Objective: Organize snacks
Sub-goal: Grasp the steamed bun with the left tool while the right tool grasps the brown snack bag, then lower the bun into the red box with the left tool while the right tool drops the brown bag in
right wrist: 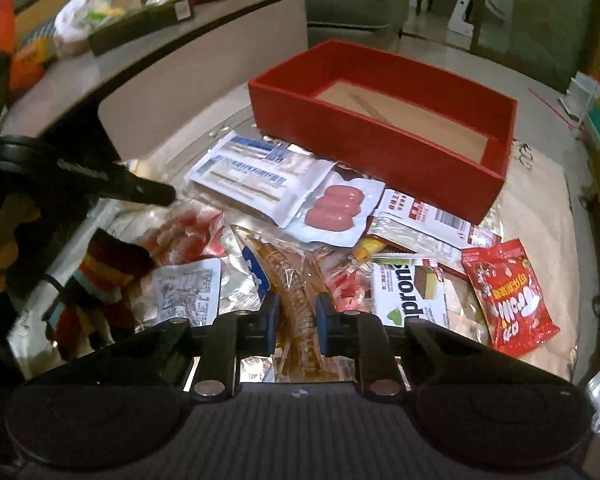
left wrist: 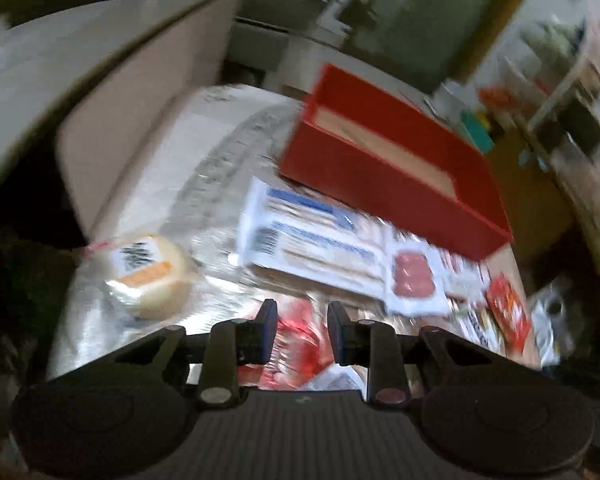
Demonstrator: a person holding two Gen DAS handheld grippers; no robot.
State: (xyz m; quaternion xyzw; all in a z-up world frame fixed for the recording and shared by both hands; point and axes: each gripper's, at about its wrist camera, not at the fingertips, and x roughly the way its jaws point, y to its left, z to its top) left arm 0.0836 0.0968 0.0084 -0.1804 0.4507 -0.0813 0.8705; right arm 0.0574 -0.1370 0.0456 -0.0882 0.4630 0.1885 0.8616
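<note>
My left gripper [left wrist: 302, 320] is shut on a red-and-white snack packet [left wrist: 296, 344] that fills the gap between its blue pads. My right gripper [right wrist: 296, 318] is shut on a clear amber packet [right wrist: 292, 276], pinched at its near end. An open red box [left wrist: 380, 184] [right wrist: 380, 152] stands empty behind the snack pile. Between it and the grippers lie a white-and-blue packet [left wrist: 312, 236] [right wrist: 252, 172], a sausage pack [left wrist: 414, 276] [right wrist: 332, 208] and a red gummy bag [right wrist: 508, 296]. A wrapped round cake [left wrist: 152, 276] lies at the left. The left wrist view is blurred.
The snacks lie on a silvery foil mat [right wrist: 540, 208]. A beige cabinet [right wrist: 204, 80] stands at the left with a white plastic bag [right wrist: 112, 4] on top. A striped sleeve [right wrist: 108, 272] shows at the left. A green-and-white wafer box [right wrist: 408, 292] lies by my right gripper.
</note>
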